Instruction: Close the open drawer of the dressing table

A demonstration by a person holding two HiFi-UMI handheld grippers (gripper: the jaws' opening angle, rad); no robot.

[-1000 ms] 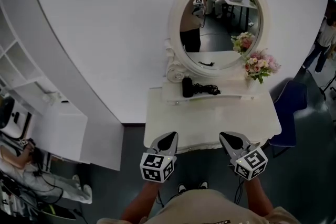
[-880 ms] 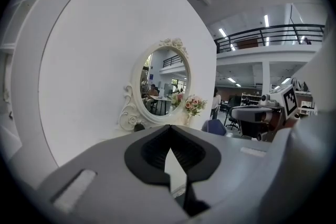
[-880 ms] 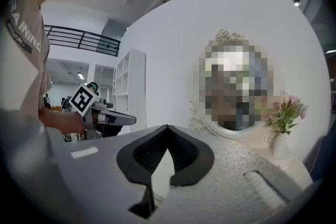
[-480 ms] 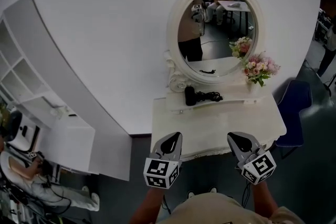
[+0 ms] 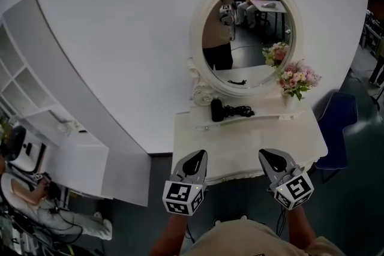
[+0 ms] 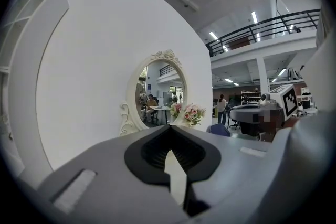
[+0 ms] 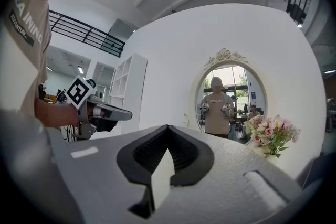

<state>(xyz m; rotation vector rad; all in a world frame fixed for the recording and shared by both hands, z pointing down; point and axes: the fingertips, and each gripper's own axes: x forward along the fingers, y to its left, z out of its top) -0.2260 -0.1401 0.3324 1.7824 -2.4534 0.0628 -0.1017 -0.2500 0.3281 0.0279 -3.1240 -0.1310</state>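
While held side by side just short of the front edge of the white dressing table (image 5: 243,151), closed on nothing: grey hand-held left gripper (image 5: 197,154) with black ribbed pads, jaws pressed together tip to tip, only a small diamond-shaped hollow left behind the tips. Likewise the matching grey right gripper (image 5: 267,154), jaws together and empty, level with the other one and well apart from it, toward the table's right side. Behind each pair of jaws, a cube with black-and-white square markers, then a bare forearm and a beige shirt (image 5: 252,240) at the near side of the table. As for the table's drawer, not to be made out from this steep angle, with the front face tucked under the scalloped edge of the top. On the low raised shelf at the back of the table, a black hair dryer with a coiled cord (image 5: 216,110). At the table's back right corner, a bunch of pink and white flowers (image 5: 298,77). Rising from the back of the table, an oval mirror in a carved white frame (image 5: 240,39), with the flowers and a standing person reflected in it. Just right of the table, a dark blue chair (image 5: 336,123); behind the table, a plain white wall (image 5: 120,33); well to the left of the table, a white open shelving unit (image 5: 27,90).
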